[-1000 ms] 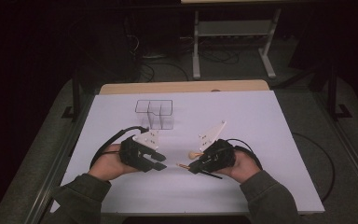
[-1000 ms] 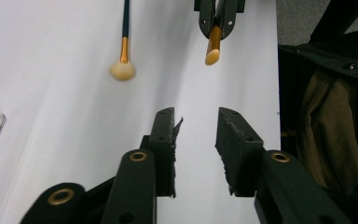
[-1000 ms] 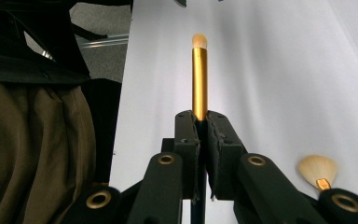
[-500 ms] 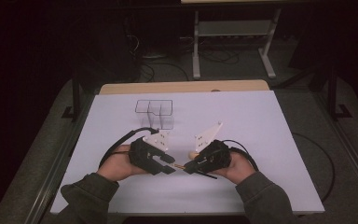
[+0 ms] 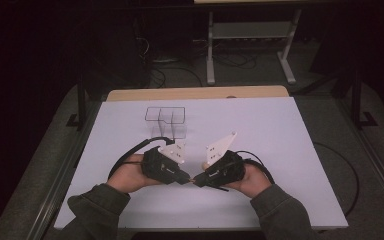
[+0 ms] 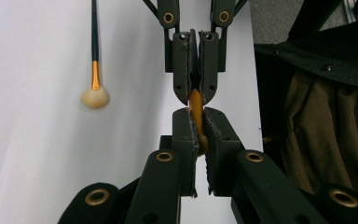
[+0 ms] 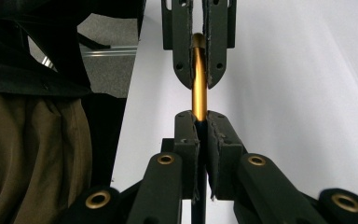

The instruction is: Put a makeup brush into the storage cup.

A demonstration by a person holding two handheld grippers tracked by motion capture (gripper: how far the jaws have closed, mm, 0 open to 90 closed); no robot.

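The two hands meet near the front edge of the white table (image 5: 290, 130), with lots of bare room around. The left gripper (image 5: 184, 176) has just closed – now both it and the right gripper (image 5: 196, 180) pinch one gold brush handle (image 7: 199, 88) between them, above the table.

I saw a slim makeup brush (image 7: 199, 79) with a gold-orange ferrule and black handle. It hung level above the white table (image 5: 280, 130), clamped at both ends, its shiny gold section bridging the short gap between the two grips.
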